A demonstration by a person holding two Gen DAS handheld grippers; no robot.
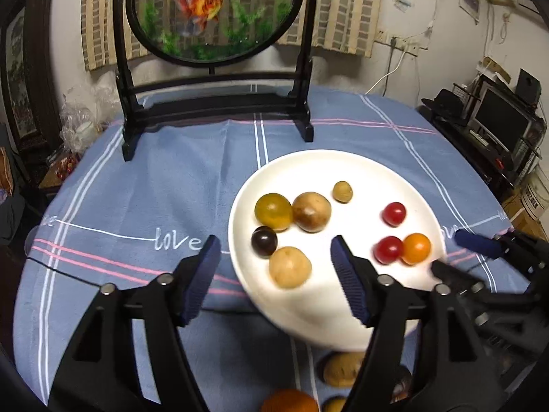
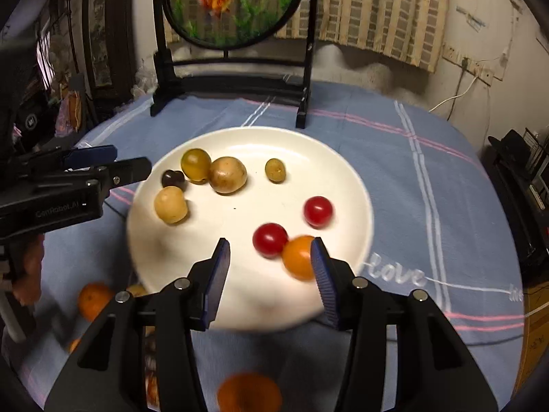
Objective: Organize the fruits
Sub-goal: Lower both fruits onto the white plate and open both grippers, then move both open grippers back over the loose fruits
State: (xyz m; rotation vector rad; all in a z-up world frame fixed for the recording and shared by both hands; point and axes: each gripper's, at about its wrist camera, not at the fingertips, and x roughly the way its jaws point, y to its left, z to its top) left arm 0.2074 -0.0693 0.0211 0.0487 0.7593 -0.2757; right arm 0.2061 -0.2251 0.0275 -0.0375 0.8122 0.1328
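Ahead of you a round goldfish screen (image 1: 214, 10) stands upright in its black wooden stand (image 1: 219, 103) on the blue striped tablecloth (image 1: 137, 189); a monitor (image 1: 502, 116) sits at far right.

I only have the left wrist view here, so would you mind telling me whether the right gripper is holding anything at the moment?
Observer: No. The right gripper is open and empty above the near edge of the white plate; the orange tomato lies just beside its right finger.
Operator: Thank you. Is there more fruit off the plate than the few pieces at the bottom of my picture?
Observer: Yes. The right wrist view shows an orange fruit on the blue tablecloth, left of the plate's near edge.
Operator: And what does my own gripper look like from there?
Observer: The left gripper sits at the plate's left edge, near the dark fruit, holding nothing.
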